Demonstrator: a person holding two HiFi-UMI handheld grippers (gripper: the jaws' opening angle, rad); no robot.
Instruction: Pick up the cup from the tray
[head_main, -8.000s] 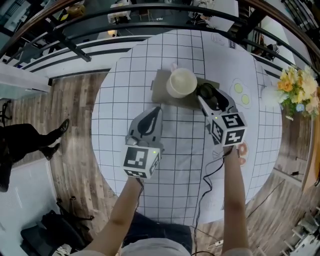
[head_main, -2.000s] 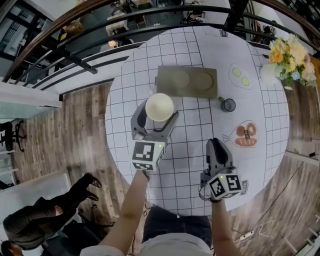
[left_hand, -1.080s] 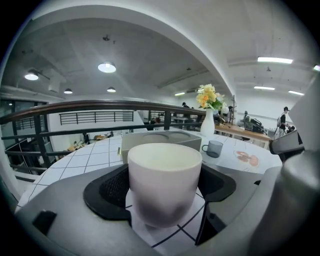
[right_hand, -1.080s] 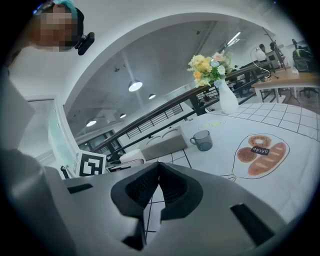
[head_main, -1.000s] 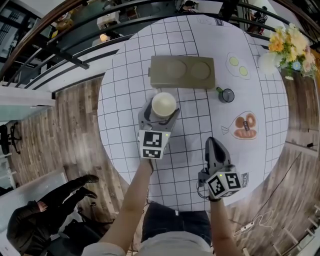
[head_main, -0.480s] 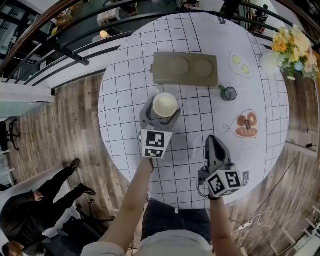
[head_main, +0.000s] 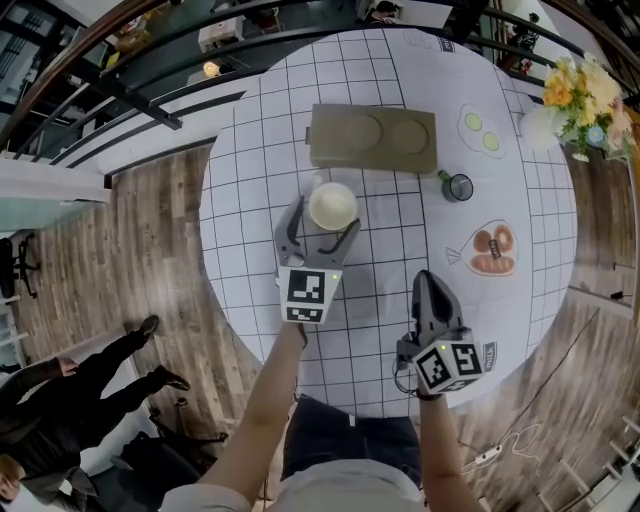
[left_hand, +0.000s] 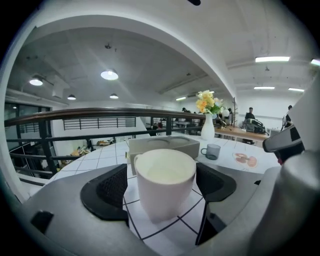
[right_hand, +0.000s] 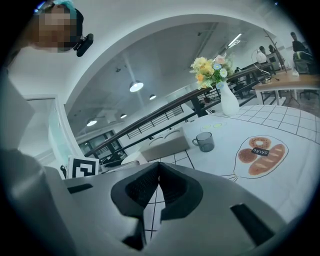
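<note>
The white cup (head_main: 332, 206) stands upright on the checked tablecloth, a little in front of the grey tray (head_main: 372, 140), which holds nothing. My left gripper (head_main: 327, 216) is open around the cup. In the left gripper view there is a gap between the cup (left_hand: 165, 182) and the dark pads (left_hand: 111, 192) on both sides. My right gripper (head_main: 424, 280) hangs shut and empty near the table's front edge, to the right of the left one. Its pads (right_hand: 150, 187) meet in the right gripper view.
A small grey glass mug (head_main: 458, 186) stands right of the tray. A bread drawing (head_main: 490, 250) and a vase of flowers (head_main: 585, 95) lie further right. The round table (head_main: 250, 150) is bounded by a dark railing (head_main: 150, 100), with wooden floor below.
The left gripper brought the cup right toward the tray's front. In the last half second its jaws spread apart, and the cup now stands free on the cloth. The right gripper stayed put.
</note>
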